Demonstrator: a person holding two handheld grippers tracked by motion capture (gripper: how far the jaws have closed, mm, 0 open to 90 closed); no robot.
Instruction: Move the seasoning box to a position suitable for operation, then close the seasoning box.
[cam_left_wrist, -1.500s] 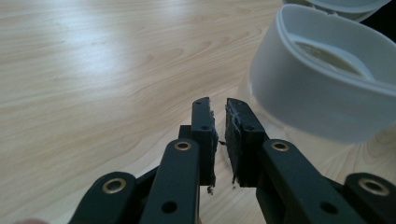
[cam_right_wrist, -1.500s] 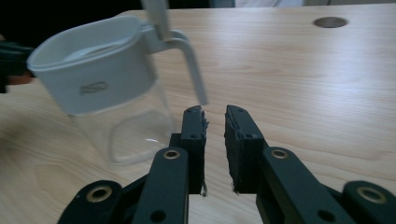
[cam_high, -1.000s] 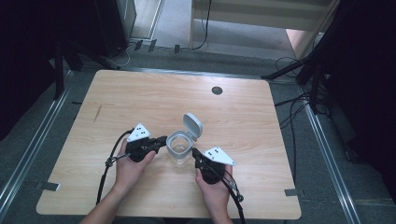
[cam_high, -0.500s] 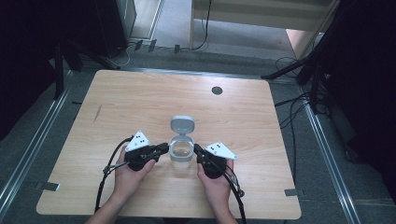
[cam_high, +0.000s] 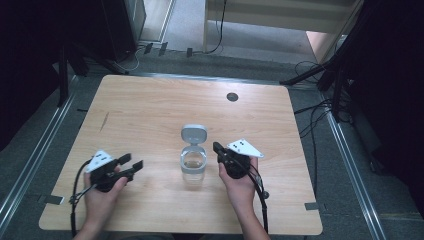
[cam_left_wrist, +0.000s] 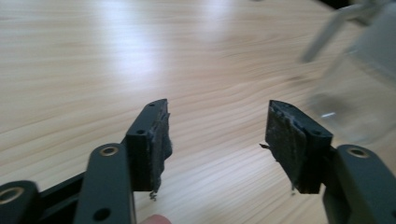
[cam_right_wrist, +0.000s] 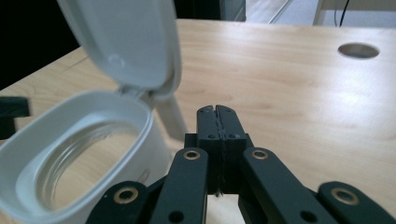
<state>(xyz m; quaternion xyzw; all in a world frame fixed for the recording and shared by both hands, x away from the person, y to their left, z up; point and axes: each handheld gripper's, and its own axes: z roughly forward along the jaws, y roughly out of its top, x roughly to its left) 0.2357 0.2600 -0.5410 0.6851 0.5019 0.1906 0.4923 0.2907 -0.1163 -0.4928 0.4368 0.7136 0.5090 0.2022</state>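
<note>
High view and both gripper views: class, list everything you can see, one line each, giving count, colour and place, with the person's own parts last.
Jar: one, clear with white rim, table's near middle, between the grippers.
Lid: one, grey-white, flipped open, hinged at the jar's far side.
Table: one, light wood, centre.
Hole: one, dark, table's far right.
Left gripper: one, black, open, left of jar, apart from it.
Right gripper: one, black, shut, right of jar.
Hands: two, near edge.

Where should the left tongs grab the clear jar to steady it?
Probably the glass body of the clear jar, below the white collar, coming in level from its left. The flip lid stands open at the far side, so the left flank is free, and the left tongs are already open beside it.
</note>
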